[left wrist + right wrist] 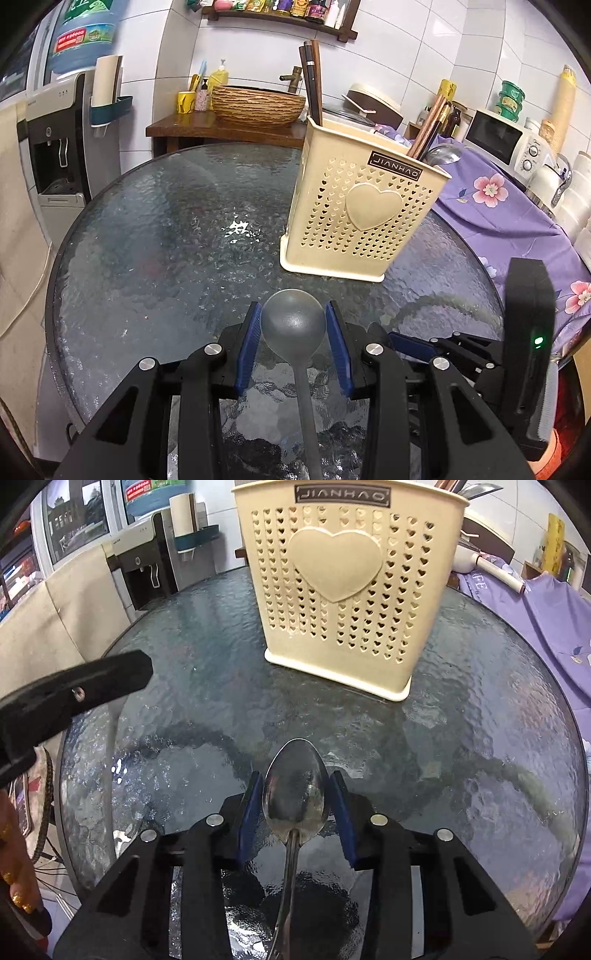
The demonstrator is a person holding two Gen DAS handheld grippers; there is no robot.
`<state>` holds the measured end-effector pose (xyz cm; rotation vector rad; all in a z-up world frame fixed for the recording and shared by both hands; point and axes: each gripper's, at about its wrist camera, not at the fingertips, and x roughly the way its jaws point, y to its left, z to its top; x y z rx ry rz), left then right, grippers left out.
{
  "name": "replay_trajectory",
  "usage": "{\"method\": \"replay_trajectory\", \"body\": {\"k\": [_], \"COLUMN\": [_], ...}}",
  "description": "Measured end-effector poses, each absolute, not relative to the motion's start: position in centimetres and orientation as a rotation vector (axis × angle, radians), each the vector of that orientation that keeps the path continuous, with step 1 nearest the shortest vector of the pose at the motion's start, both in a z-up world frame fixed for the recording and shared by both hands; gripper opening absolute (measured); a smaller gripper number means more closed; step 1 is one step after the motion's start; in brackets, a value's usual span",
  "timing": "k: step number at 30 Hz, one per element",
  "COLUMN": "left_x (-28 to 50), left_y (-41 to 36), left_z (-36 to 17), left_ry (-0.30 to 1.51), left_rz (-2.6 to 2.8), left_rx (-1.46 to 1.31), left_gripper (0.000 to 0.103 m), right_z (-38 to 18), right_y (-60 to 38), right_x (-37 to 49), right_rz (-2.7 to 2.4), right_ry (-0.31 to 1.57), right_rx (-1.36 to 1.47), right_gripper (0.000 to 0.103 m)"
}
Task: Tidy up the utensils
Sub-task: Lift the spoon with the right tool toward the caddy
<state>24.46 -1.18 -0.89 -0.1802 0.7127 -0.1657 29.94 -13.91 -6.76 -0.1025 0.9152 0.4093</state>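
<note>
Left wrist view: the left gripper (293, 325) has its jaws spread about as wide as the bowl of a matte grey ladle-style spoon (293, 321). The blue ribbed pads (251, 332) sit right at either side of the round bowl, and I honestly can't tell if they're pinching it or just flanking it. The handle runs back toward the camera between the black fingers. Underneath is a round worktop (166, 221) of bumpy, pebbled dark glass with a black rim. Further off to the right stands a cream plastic utensil holder (354, 206), squarish, punched full of little heart holes with one big raised heart on the front. Wooden chopsticks (313, 81) poke out of its far left corner, and more chopsticks plus a shiny metal spoon (445, 155) stick out on the right.

Right wrist view: same sort of deal. The right gripper (297, 805) has its jaws spaced to the width of a polished stainless spoon (295, 801), oval bowl pointing away, slim handle coming back to the camera. Contact with the blue pads isn't clear here either. The holder (343, 590) is straight ahead on the far side, near the spoon tip but not touching it.
</note>
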Motion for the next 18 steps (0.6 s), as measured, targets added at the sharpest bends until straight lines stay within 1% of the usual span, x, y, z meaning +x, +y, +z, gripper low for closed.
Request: {"method": "replay_trajectory", "body": {"k": [5, 18], "left_x": [24.3, 23.2], "left_y": [-1.3, -1.5], "left_z": [-0.5, 2.3], "left_ry": [0.695, 0.616], "left_rz": [-0.167, -0.196], "left_rx": [-0.182, -0.160], "left_gripper": [0.035, 0.035], "right_z": [-4.9, 1.1], "right_y": [-15.2, -17.8], "right_x": [29.3, 26.4], "right_rz": [0.407, 0.405], "right_ry": [0.865, 0.727], "right_rx": [-0.075, -0.031], "right_gripper": [0.038, 0.038]}}
